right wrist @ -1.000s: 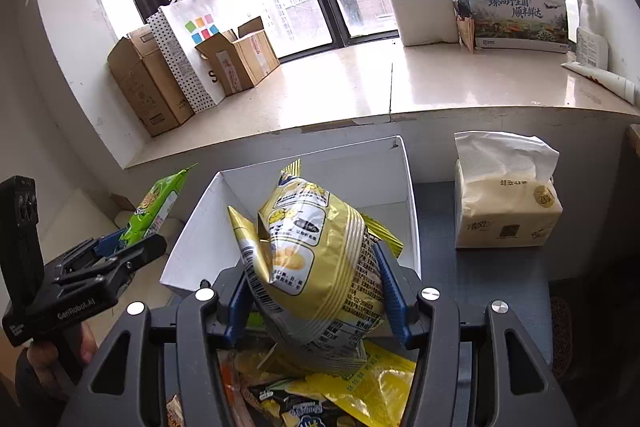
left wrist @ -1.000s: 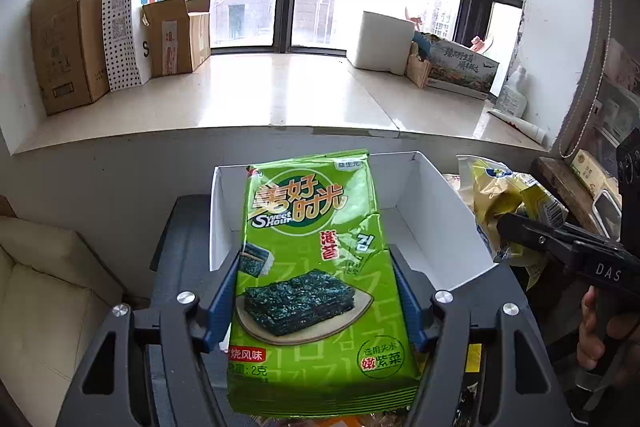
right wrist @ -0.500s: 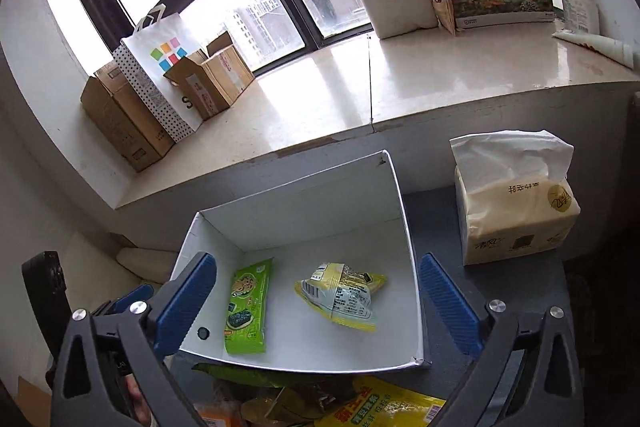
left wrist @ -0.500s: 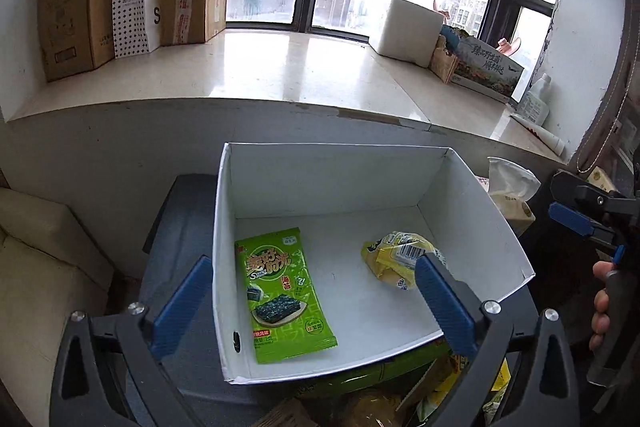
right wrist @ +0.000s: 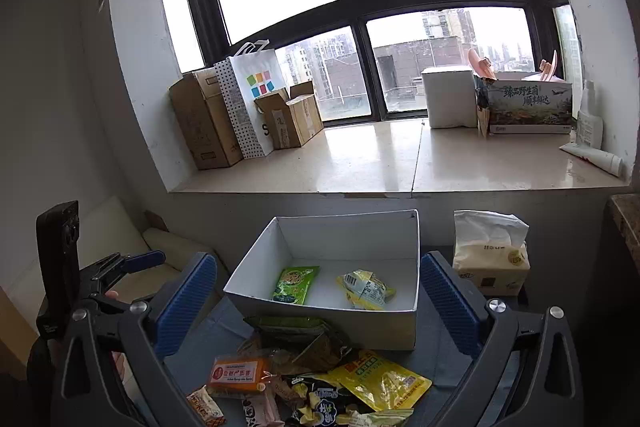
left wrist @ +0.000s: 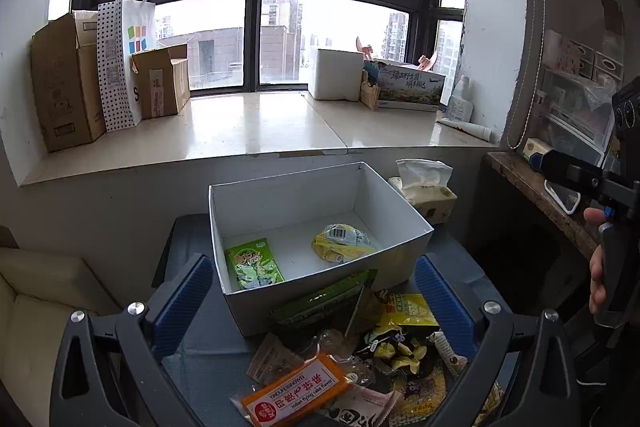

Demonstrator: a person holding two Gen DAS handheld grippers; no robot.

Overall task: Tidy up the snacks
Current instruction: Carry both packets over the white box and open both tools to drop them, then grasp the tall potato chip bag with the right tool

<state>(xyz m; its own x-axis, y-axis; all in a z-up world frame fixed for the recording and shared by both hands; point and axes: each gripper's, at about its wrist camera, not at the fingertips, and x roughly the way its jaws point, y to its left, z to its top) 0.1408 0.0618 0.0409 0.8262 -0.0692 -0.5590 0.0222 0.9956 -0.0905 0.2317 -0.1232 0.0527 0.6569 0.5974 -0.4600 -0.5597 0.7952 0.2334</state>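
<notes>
A white open box [left wrist: 256, 201] [right wrist: 320, 323] stands on a dark table. Inside lie a green seaweed packet [left wrist: 253, 263] [right wrist: 295, 284] on the left and a yellow snack bag [left wrist: 344, 243] [right wrist: 366, 289] on the right. In front of the box lies a pile of loose snacks: an orange bar [left wrist: 294, 393] [right wrist: 238, 373], a yellow packet [right wrist: 380, 383] and a dark green packet [left wrist: 324, 301]. My left gripper [left wrist: 312, 307] is open and empty, held back above the pile. My right gripper [right wrist: 318, 303] is open and empty, also above the pile.
A tissue pack [left wrist: 426, 189] [right wrist: 490, 263] stands right of the box. A wide stone windowsill [left wrist: 248, 131] behind holds cardboard boxes [left wrist: 64, 87], a paper bag and a white box. A cream cushion [left wrist: 36, 291] is at the left, a wooden shelf [left wrist: 536, 195] at the right.
Both grippers let go of their snacks into the box: the green packet from the left, the yellow bag from the right. Both then opened wide and drew back and up.
</notes>
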